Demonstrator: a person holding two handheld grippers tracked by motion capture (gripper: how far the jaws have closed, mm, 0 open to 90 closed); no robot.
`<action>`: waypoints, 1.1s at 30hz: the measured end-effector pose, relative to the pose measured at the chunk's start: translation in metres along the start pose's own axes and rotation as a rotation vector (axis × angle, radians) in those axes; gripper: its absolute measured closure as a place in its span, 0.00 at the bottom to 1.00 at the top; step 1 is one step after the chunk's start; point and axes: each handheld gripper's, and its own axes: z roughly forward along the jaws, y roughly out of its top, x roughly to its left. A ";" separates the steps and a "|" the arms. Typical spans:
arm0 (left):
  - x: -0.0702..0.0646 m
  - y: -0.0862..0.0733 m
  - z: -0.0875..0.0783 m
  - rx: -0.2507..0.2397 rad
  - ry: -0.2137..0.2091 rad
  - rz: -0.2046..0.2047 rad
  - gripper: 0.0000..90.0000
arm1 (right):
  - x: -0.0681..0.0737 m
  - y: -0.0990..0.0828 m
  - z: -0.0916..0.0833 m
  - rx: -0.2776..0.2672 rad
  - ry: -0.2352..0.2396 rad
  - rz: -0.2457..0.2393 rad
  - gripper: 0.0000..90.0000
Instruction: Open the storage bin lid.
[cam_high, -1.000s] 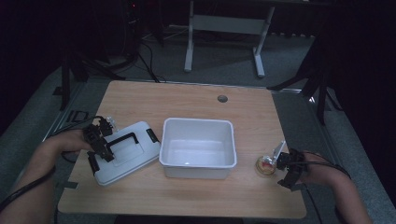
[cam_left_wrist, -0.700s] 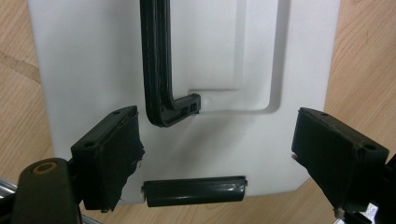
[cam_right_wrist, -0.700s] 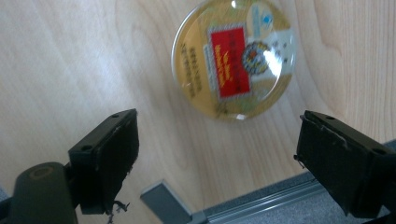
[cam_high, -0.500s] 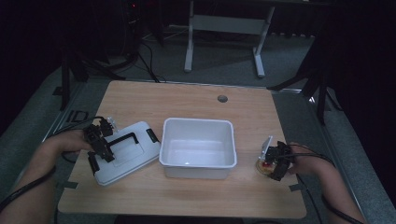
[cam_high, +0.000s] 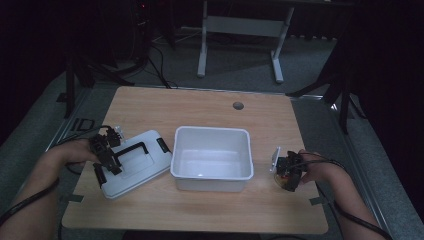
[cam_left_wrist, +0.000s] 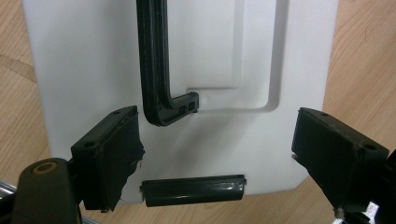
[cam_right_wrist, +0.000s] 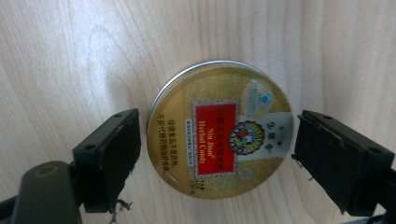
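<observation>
Right tool poised over the candy tin

High view: my right tool (cam_high: 289, 172) hangs over the herbal candy tin (cam_high: 284, 182), beside the white tub (cam_high: 212, 159). Left gripper view: left tool (cam_left_wrist: 217, 154) apart over the lid (cam_left_wrist: 233, 60). Right gripper view: jaws apart, tin (cam_right_wrist: 219, 128) centred between, untouched.

Open left claw (cam_left_wrist: 219, 154) over white lid (cam_left_wrist: 93, 70) with black handle (cam_left_wrist: 156, 70) and latch (cam_left_wrist: 194, 190).

Both forearms are bare, no sleeves. Each hand carries a black two-jaw gripper — the left gripper (cam_high: 106, 159) and the right gripper (cam_high: 289, 170) — with a dark cable trailing back along the arm. Up close the blocky jaw pads (cam_right_wrist: 109, 156) wear black tape, frayed at the edges.
</observation>
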 end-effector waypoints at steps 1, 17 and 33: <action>0.000 0.000 0.000 0.000 0.000 0.000 0.17 | 0.000 0.000 0.000 0.000 0.000 0.000 0.16; -0.001 0.000 -0.003 0.000 -0.004 0.011 0.17 | -0.003 0.004 -0.009 0.023 0.023 -0.032 0.23; -0.003 0.001 -0.008 0.006 -0.003 0.016 0.17 | 0.000 0.012 -0.067 0.043 -0.013 -0.012 0.23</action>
